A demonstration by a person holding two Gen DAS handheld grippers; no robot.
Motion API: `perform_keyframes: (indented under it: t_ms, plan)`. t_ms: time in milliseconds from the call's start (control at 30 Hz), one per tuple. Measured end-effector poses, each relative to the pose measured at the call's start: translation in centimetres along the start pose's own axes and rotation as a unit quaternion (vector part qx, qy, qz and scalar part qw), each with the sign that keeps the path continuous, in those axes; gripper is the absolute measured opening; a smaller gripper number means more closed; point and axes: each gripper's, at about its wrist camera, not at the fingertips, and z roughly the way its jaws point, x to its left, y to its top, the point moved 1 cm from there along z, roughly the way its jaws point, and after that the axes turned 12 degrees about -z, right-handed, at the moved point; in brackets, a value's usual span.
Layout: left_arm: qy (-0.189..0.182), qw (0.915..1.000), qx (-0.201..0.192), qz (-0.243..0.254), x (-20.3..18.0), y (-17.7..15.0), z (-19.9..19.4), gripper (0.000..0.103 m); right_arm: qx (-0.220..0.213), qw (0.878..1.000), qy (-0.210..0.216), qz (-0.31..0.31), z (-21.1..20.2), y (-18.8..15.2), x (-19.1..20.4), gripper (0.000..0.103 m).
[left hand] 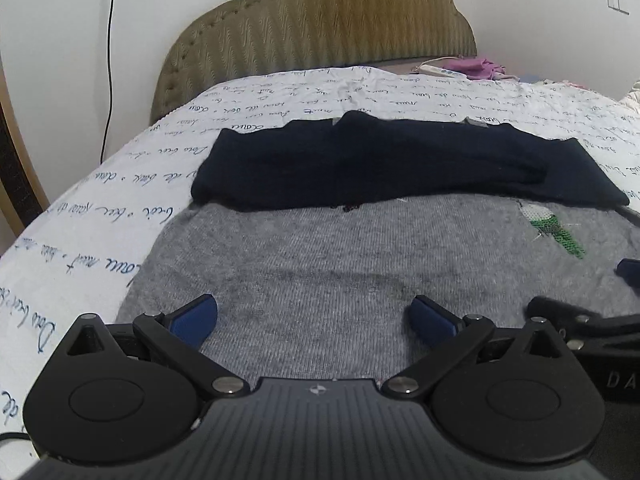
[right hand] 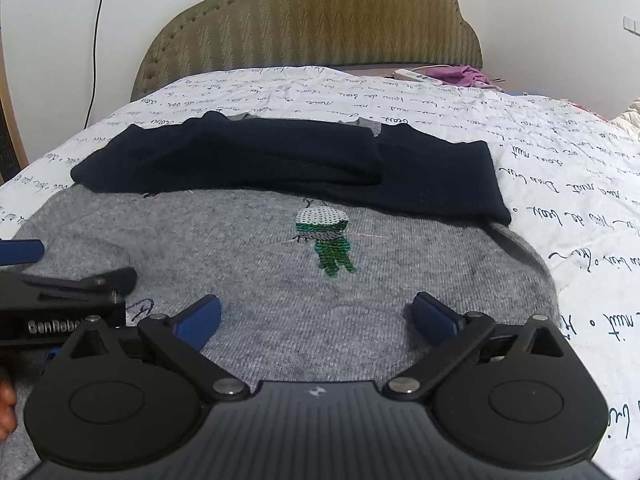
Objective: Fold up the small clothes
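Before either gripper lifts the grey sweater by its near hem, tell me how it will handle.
The grey sweater is soft knit lying flat on the bed sheet, so it will probably droop and bend wherever gripped. Its dark sleeves lie folded loosely across the top and may slide off if lifted fast. The sequin patch likely stays slightly stiffer.

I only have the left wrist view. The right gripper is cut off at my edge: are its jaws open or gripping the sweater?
Observer: Open. The right gripper sits over the grey sweater, nothing between its jaws.
Operator: And that green patch?
Observer: A sequin figure, white head and green body, fully visible in the right wrist view.
Operator: Where does the sweater end on that side?
Observer: Its edge curves onto the bedsheet, below the end of the navy sleeve.
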Motion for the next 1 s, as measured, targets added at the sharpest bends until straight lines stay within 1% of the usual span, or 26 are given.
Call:
perform_keyframes:
  t_ms: [133,633,1000]
  plan:
    - [-0.006,0.9999,0.004,-0.009,0.32,0.04,0.08,0.102,-0.001,1.0,0.004,0.004,-0.04,-0.09,-0.14,0.103]
    - [-0.005,0.9999,0.004,-0.009,0.24,0.04,0.08,0.102,-0.006,1.0,0.021,0.019,-0.05,-0.26,-0.48,0.103]
    - [-0.005,0.9999,0.004,-0.009,0.23,0.05,0.08,0.102,-0.006,1.0,0.017,0.015,-0.18,-0.32,-0.32,0.103]
